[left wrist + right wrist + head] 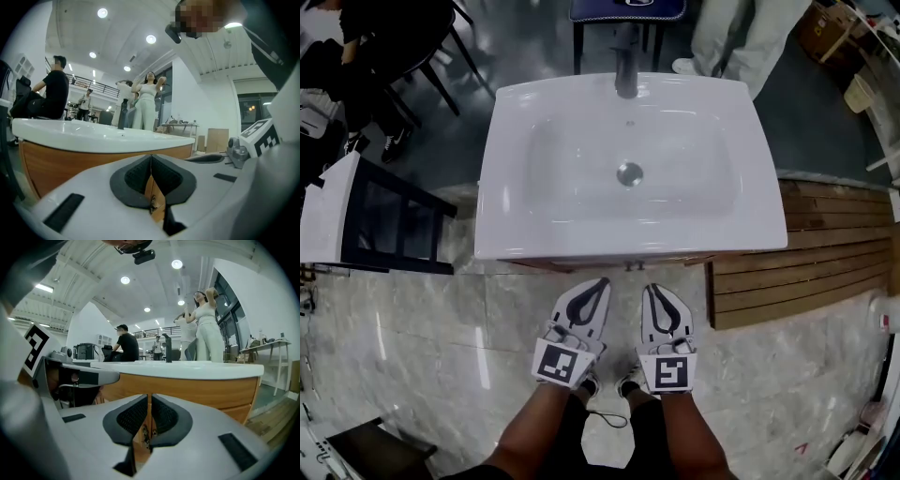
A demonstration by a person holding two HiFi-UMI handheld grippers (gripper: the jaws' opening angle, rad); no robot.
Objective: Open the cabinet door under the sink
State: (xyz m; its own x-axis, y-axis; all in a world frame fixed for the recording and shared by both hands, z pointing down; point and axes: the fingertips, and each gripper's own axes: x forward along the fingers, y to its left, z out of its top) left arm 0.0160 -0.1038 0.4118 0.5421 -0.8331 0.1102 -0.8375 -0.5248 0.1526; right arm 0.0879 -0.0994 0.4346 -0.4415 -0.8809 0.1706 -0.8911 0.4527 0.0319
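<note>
Forearms (534, 433) are seen at the bottom edge of head view, w/ a marker cube (562, 363) over each wrist. L gripper (598, 283) and R gripper (652, 289) are held side by side, near each other but apart, over marble floor (441, 328). Tips are aimed at the cabinet (609, 264), just short of it. L gripper (151, 164) jaws are pressed together, nothing between. R gripper (149, 404) jaws are likewise pressed together and empty.

Cabinet wood front (70, 159) is seen directly ahead in both gripper views, under the sink (516, 187) rim. No door is seen swung out; two small dark handles (630, 266) are just visible at centre. Planks (806, 253) lie to the right of the cabinet. Drain (629, 173) and faucet (625, 66) sit further back. A person (750, 37) in light trousers stands beyond the sink.
</note>
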